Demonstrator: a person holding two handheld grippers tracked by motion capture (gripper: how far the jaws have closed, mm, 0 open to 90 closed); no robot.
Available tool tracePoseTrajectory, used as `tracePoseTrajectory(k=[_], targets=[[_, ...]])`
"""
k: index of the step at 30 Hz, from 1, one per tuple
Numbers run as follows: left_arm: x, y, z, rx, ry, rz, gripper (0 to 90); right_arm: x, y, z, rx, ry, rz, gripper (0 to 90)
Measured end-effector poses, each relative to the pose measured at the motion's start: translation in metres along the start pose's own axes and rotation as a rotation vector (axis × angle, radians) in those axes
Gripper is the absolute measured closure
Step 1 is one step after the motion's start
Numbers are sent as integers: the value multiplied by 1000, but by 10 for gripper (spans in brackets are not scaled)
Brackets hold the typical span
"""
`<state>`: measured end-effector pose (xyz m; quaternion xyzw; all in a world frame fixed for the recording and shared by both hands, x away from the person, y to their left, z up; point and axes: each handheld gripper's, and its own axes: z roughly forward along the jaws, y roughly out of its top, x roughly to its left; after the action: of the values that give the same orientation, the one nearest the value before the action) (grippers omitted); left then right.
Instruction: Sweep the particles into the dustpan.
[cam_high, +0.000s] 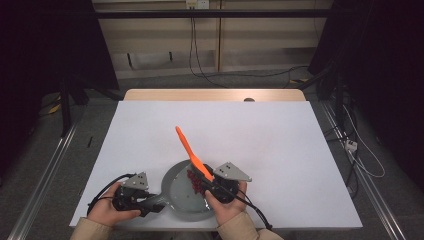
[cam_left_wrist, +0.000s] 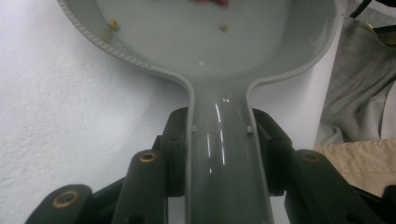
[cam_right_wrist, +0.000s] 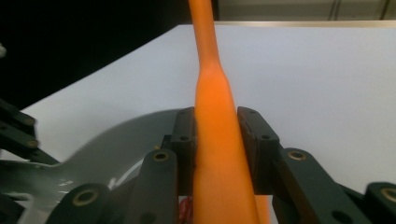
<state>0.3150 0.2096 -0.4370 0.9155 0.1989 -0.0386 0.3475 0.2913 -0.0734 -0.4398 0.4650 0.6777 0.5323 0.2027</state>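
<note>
A grey pan lies near the table's front edge, with a heap of small red pieces in it. My left gripper is shut on the pan's handle, pads on both its sides. My right gripper is shut on an orange spatula, whose handle slants up and away to the left over the white tabletop. In the right gripper view the orange spatula runs up between the pads, with the grey pan at lower left. A few yellowish bits lie in the pan bowl.
The white tabletop stretches wide behind and to both sides of the pan. A wooden edge runs along the far side. Cables trail on the floor at right; dark stands flank the table. A beige sleeve shows by the left gripper.
</note>
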Motion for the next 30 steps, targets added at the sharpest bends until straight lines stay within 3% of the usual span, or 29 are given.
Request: tracePoseTrajectory(k=[4,11,20,27,30], targets=[[0,0,0,-7,1,3,624,3,4,4,-21,41,-4,709],[1,-1,0,-4,3,1,624,-18,18,-2,-59,58,-7,710],[0,-1,0,-1,13,2,622,-48,26,-12,-74,12,-29,710],[-2,4,3,5,67,20,581,-64,23,-18,-53,-18,-45,710],[-3,7,5,3,69,26,585,-69,22,-20,-48,-23,-48,710]])
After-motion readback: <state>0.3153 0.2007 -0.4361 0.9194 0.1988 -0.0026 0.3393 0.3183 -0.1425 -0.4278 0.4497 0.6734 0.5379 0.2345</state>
